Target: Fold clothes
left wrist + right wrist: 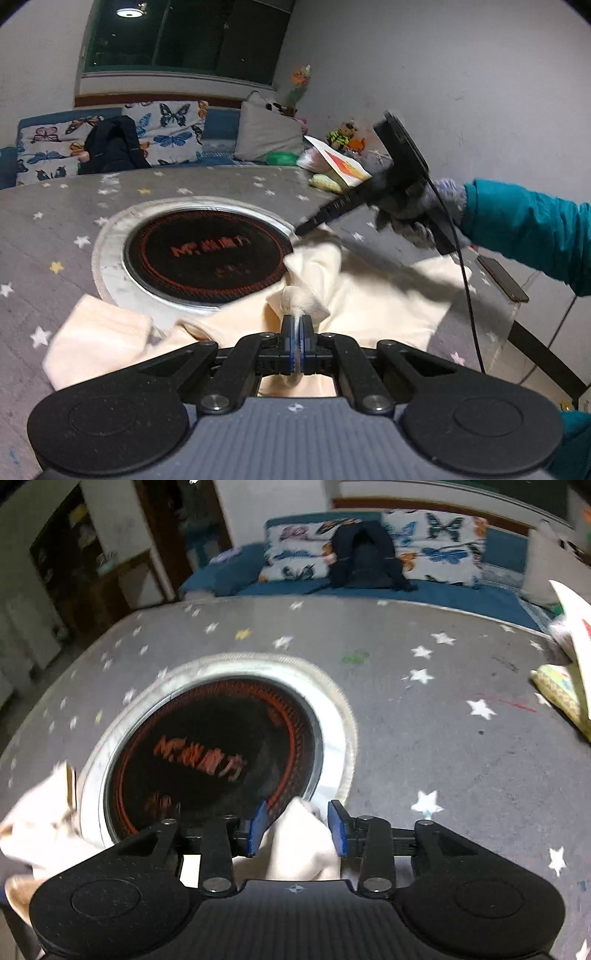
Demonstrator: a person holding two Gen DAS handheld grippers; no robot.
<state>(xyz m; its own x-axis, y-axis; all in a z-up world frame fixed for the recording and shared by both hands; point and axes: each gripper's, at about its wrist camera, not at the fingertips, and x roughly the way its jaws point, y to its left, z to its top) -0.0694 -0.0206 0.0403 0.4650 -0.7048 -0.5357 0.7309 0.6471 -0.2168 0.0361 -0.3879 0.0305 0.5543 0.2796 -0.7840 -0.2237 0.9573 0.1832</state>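
Note:
A cream garment lies crumpled on the near part of a grey, star-printed table. My left gripper is shut on a bunched fold of it close to the camera. My right gripper, held by a gloved hand with a teal sleeve, points down at a raised corner of the same garment by the cooktop's rim. In the right wrist view a wad of the cream garment fills the space between the blue pads of the right gripper, which press on it.
A round black cooktop with orange lettering is set in the table's middle, its metal rim partly under the cloth. A phone lies at the right edge. Bags and a yellow-green item sit far right; a sofa stands behind.

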